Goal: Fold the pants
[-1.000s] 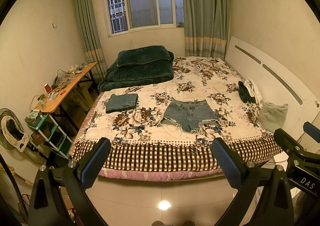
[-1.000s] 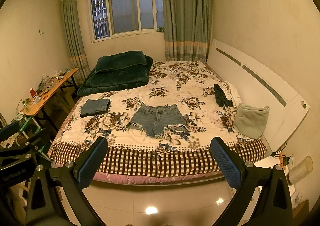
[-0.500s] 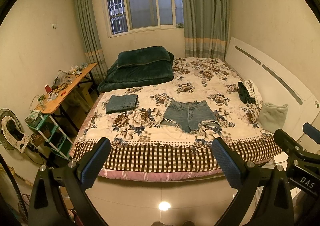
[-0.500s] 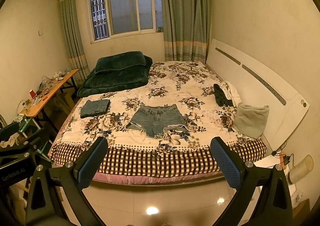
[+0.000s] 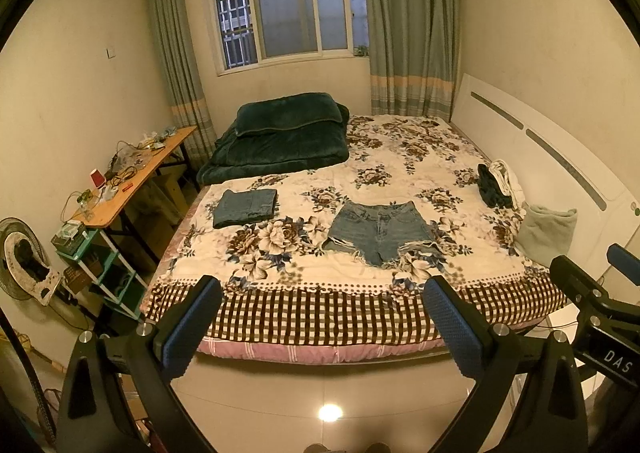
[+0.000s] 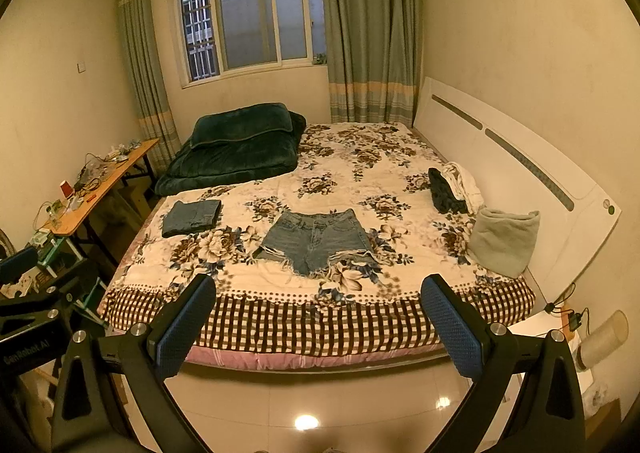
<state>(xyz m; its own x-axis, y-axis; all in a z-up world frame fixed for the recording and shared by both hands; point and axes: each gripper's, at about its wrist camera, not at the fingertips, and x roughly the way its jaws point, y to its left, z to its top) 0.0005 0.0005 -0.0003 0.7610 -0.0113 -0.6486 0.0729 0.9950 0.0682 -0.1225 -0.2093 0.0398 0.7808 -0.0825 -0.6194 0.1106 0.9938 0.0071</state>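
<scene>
Shorts (image 5: 380, 231) lie flat at twelve o'clock on the bed (image 5: 320, 317); we have barely moved, left gripper (image 5: 322, 327) and right gripper (image 6: 318, 327) both spread, folding unstarted.

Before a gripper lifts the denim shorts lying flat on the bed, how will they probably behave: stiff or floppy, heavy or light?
The denim shorts lie flat with soft wrinkles, so they will probably sag if lifted at one point. The frayed hems look loose and may dangle or snag. They are short, so likely light; both the left gripper and right gripper are open.
</scene>
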